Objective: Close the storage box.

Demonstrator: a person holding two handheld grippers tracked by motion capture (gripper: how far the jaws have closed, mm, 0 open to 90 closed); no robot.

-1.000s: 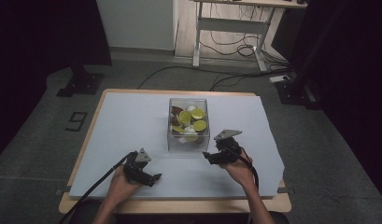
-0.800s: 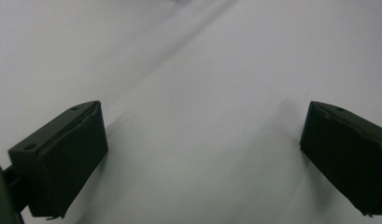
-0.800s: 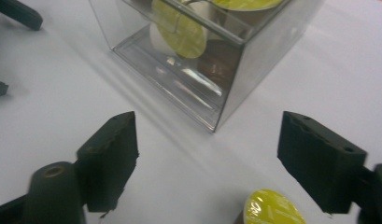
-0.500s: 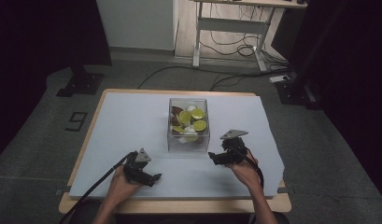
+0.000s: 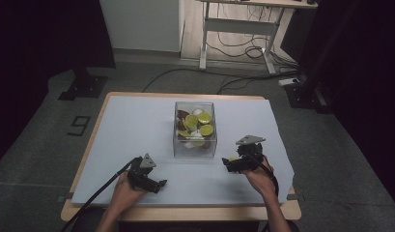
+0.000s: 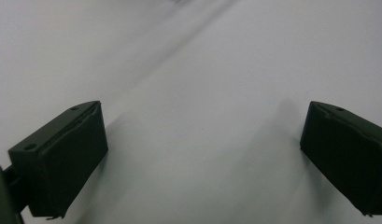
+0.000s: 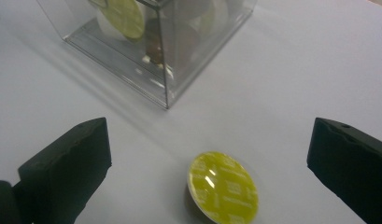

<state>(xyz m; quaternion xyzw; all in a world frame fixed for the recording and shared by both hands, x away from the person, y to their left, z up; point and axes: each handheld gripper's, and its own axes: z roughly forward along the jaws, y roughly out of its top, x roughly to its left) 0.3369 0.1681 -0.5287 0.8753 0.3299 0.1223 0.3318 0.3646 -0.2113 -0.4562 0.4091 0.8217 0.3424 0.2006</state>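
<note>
table: wooden top under a pale sheet; dark floor and cables around it.
box: clear, square, open-topped, middle of table; holds a heap of capsules, yellow-green, brown and white lids mixed. In right gripper view its near corner is up ahead of the jaws.
left gripper: near-left part of table, low on the sheet, held in person's left hand, cable running off the near edge. Jaws wide apart in left gripper view, nothing between them, just bare sheet.
right gripper: near-right, just right of box's near corner, held in right hand, grey plate on top. Jaws wide, gripping nothing.
capsule: yellow-green foil lid, lying on the sheet outside the box, tilted so the lid faces the camera. Sits between the right jaws, touching neither, a bit nearer the left one. Near box, not touching. In high view a small yellow-green spot at gripper tip.
</note>
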